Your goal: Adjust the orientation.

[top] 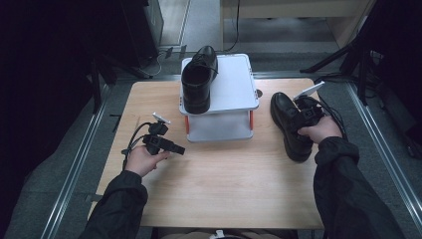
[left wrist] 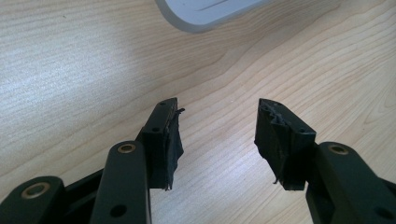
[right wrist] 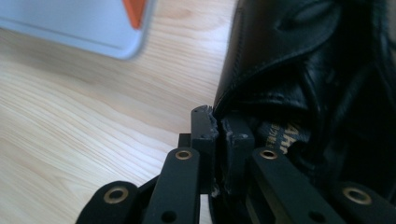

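We have the right gripper (top: 304, 115) clamped on the collar edge of a black shoe (top: 290, 124) standing on the wooden surface (top: 224, 184), to the right of the white two-tier rack (top: 234, 87). In the right gripper view the jaws are pressed together with the leather rim of the shoe's opening pinched between them, one jaw outside the collar and one inside.

The shoe's long axis runs roughly away from us and slightly leftward, one end near our right hand (top: 321, 130) and the other pointing toward the far edge. The rack lies just to its left, across a narrow strip of bare wood.

A second black shoe (top: 199, 79) stands on the rack's top shelf, along its left side, leaving the right half of that shelf bare. We judge this free room to be the likely place for the held shoe, reached by lifting up and leftward over the shelf's rim.

Our left gripper (top: 180, 149) hovers low over the surface, left of the rack, jaws spread apart and holding nothing.
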### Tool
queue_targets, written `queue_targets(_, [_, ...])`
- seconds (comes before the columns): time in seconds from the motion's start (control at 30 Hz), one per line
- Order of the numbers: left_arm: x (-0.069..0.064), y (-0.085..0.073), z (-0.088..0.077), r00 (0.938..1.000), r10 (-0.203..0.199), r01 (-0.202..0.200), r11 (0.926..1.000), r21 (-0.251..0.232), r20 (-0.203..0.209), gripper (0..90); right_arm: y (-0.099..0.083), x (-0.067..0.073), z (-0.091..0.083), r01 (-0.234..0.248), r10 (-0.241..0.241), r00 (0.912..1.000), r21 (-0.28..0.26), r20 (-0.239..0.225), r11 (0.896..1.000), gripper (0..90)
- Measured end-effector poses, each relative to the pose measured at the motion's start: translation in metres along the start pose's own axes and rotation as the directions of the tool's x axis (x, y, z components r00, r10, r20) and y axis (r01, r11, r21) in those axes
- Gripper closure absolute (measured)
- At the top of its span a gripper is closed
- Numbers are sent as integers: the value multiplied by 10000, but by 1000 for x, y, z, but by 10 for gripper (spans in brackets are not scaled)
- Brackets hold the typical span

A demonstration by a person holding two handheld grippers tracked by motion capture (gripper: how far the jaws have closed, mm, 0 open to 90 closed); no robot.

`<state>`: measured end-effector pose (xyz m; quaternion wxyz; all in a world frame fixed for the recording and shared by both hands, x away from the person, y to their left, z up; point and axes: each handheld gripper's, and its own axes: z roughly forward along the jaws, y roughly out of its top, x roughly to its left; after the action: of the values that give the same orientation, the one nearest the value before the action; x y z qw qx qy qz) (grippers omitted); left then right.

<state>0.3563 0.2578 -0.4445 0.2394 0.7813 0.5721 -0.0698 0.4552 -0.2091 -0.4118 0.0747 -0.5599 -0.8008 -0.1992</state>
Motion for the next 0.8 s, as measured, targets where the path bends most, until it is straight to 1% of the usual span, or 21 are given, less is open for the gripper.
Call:
queue_targets(0.07, [0, 0, 0, 10000, 14, -14, 10000, 13, -5, 497, 5, 3, 5, -178, 180, 9996, 72, -231, 9998, 847])
queue_targets(0.13, [0, 0, 0, 10000, 29, -29, 10000, 12, 3, 497, 7, 5, 7, -183, 184, 9991, 34, -369, 9998, 841])
queue_targets(0.23, [0, 0, 1, 9999, 125, -124, 9999, 56, -28, 496, 8, 7, 8, -94, 94, 9996, 13, -257, 10000, 820])
queue_targets(0.3, [1, 0, 1, 9999, 135, -135, 9999, 64, -16, 494, 7, 8, 6, 87, -88, 9998, -66, -193, 9999, 794])
queue_targets(0.4, [0, 0, 1, 10000, 80, -80, 10000, 24, -28, 494, 6, 7, -4, 50, -58, 9996, -277, -292, 9996, 770])
queue_targets(0.47, [1, 0, 1, 9999, 99, -98, 9999, 35, -46, 494, 5, 5, -16, 53, -75, 9991, -522, -424, 9986, 760])
queue_targets(0.5, [1, 0, 1, 9999, 105, -105, 9999, 44, -44, 495, 5, 3, -22, 15, -45, 9990, -668, -442, 9978, 755])
queue_targets(0.57, [1, 0, 1, 9999, 137, -136, 9999, 69, -36, 495, 4, -3, -33, 24, -51, 9994, -814, -329, 9967, 741])
queue_targets(0.63, [0, 0, 2, 9999, 142, -141, 9999, 94, -43, 495, 1, -12, -41, -148, 122, 9995, -920, -278, 9956, 732])
queue_targets(0.73, [0, 0, 2, 9999, 137, -137, 9999, 102, -25, 496, -4, -27, -45, -335, 322, 9994, -940, -150, 9950, 706])
queue_targets(0.8, [-1, 0, 3, 9999, 144, -144, 9999, 91, -13, 496, -7, -37, -44, -448, 436, 9989, -912, -150, 9948, 705])
